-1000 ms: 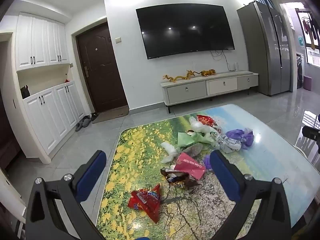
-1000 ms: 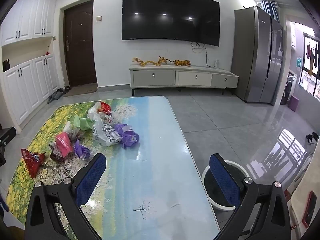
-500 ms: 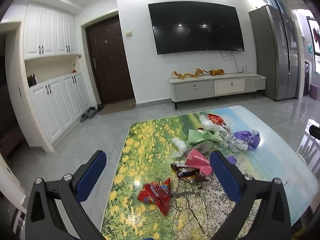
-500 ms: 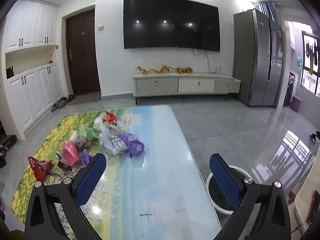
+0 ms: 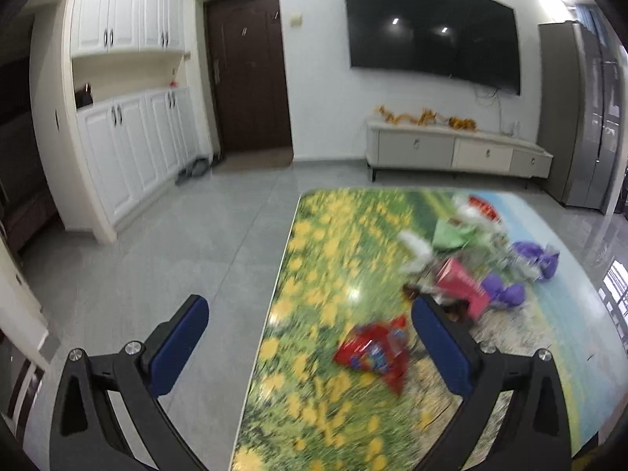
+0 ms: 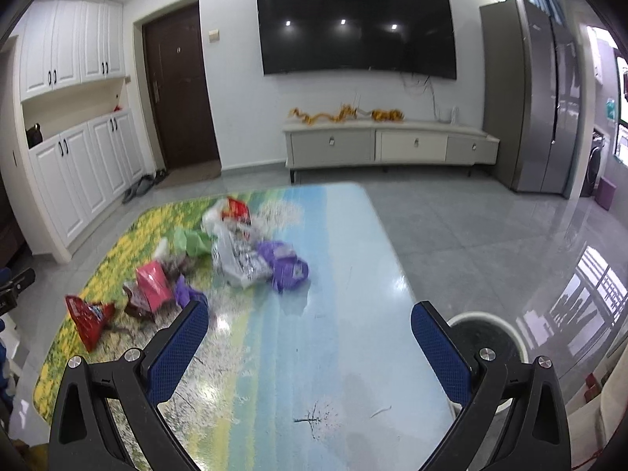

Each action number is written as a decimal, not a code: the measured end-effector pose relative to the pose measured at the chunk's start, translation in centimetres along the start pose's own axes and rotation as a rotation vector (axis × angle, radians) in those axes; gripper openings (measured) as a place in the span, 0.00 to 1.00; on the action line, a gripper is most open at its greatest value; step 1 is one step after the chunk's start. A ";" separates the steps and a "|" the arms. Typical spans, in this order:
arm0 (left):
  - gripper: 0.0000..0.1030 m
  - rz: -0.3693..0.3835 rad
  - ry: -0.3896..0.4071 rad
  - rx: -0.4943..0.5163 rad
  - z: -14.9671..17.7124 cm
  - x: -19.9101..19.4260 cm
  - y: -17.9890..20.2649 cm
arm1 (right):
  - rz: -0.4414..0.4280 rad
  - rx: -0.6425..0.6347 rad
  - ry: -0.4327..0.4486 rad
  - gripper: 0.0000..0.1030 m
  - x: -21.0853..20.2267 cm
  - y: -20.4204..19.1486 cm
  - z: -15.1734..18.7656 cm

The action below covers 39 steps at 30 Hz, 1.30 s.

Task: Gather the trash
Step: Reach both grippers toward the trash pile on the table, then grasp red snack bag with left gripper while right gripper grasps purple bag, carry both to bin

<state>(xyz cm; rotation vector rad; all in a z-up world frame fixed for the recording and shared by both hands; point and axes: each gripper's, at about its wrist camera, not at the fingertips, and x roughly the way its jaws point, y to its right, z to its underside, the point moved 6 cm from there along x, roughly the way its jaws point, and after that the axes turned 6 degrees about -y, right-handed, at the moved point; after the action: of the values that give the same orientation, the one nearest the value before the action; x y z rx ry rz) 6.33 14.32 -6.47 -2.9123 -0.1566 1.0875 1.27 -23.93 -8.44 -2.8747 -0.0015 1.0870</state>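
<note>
A pile of wrappers lies on the printed table [image 6: 333,345]: a red snack bag [image 5: 373,351] [image 6: 88,318], a pink packet [image 5: 463,286] [image 6: 153,282], a green wrapper [image 5: 451,233] [image 6: 194,241], purple wrappers [image 5: 537,259] [image 6: 286,265], a clear printed bag [image 6: 239,263] and a red packet [image 6: 235,210] at the far end. My left gripper [image 5: 310,314] is open and empty above the table's left edge, the red snack bag just inside its right finger. My right gripper [image 6: 310,322] is open and empty over the table's near right part.
A round white-rimmed trash bin [image 6: 486,339] stands on the floor right of the table. Beyond are a TV console [image 6: 392,145], a wall TV [image 6: 357,25], a grey fridge [image 6: 537,98], white cabinets [image 5: 133,157] and a dark door [image 5: 247,74]. The floor is glossy grey tile.
The left gripper has swung left, so the table and trash now sit right of centre in its view. The right gripper has turned left and drawn closer to the pile. Both stay open.
</note>
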 end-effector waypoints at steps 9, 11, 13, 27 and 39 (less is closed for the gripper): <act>1.00 0.143 -0.186 0.041 3.6 5.2 3.9 | -0.058 0.016 -0.125 1.00 5.7 0.7 0.2; 1.00 0.167 -0.223 0.049 3.8 6.6 5.2 | -0.074 0.011 -0.139 1.00 6.6 0.7 -0.1; 0.92 0.185 -0.250 0.052 4.0 7.7 5.9 | -0.104 0.023 -0.155 1.00 7.9 0.9 -0.7; 0.26 0.319 -0.346 0.064 5.1 10.0 8.1 | -0.195 0.058 -0.302 0.52 19.5 0.2 -4.1; 0.04 0.336 -0.243 0.091 4.0 5.9 8.1 | -0.249 0.084 -0.253 0.37 14.0 1.5 -1.9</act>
<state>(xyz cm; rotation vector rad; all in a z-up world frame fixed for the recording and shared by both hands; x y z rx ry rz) 8.87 6.85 -13.82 -2.7787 0.3812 1.4497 12.94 -25.15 -16.37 -2.5580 -0.3099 1.3496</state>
